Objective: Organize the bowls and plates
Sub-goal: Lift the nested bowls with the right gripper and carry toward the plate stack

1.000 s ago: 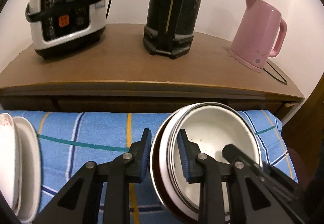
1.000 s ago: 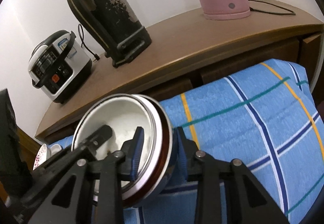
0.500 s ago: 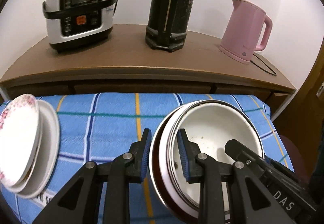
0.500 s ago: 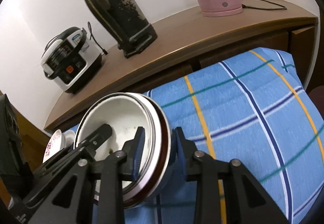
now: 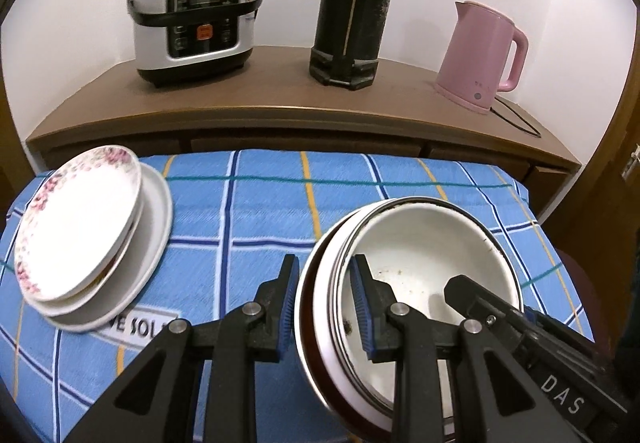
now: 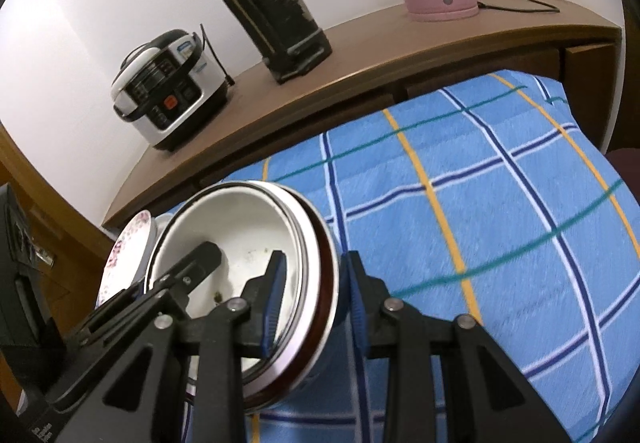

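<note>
Pulled back from the sideboard (image 5: pixel 280 115) since a second ago, plate stack (image 5: pixel 84 227) now fully showing. Left view: left gripper (image 5: pixel 325 303) clamped on nested bowls (image 5: pixel 420 263), above checked cloth (image 5: pixel 248 219). Right view: right gripper (image 6: pixel 314 305) gripping the bowls' (image 6: pixel 240 227) opposite rim, plates (image 6: pixel 128 251) just beyond.

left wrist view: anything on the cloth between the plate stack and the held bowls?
Nothing. Between the plate stack and the bowls only bare checked tablecloth shows, clearest in the left wrist view.
</note>
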Motion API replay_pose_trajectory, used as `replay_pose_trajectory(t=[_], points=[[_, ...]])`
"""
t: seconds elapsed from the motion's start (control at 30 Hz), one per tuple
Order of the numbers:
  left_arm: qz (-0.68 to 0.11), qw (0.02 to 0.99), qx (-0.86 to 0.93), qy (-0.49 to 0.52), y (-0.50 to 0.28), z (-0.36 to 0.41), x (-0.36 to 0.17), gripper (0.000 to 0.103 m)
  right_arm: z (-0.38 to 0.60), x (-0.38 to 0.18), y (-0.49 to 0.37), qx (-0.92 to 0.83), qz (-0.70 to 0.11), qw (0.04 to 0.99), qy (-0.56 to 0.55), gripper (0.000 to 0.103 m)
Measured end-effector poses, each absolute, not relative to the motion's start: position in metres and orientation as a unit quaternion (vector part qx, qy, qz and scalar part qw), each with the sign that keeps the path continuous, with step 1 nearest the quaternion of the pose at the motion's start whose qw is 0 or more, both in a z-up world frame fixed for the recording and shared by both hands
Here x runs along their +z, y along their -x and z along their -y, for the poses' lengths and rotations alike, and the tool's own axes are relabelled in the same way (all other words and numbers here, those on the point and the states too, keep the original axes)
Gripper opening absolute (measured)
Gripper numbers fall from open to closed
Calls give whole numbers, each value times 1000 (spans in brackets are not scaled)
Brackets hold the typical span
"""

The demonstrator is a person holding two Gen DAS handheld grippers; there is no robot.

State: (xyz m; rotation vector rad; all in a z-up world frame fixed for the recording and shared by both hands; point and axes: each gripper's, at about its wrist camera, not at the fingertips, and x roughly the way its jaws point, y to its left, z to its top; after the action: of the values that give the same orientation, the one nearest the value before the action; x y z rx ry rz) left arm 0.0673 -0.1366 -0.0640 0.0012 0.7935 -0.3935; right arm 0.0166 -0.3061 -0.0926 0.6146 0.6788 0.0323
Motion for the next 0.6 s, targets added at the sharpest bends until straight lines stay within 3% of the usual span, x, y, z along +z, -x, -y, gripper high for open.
replay_pose_trajectory(t=[0.6], points=[[-377,914,-147,12,-34,64,-57,29,236,-84,6,61,-338,899,-273,30]])
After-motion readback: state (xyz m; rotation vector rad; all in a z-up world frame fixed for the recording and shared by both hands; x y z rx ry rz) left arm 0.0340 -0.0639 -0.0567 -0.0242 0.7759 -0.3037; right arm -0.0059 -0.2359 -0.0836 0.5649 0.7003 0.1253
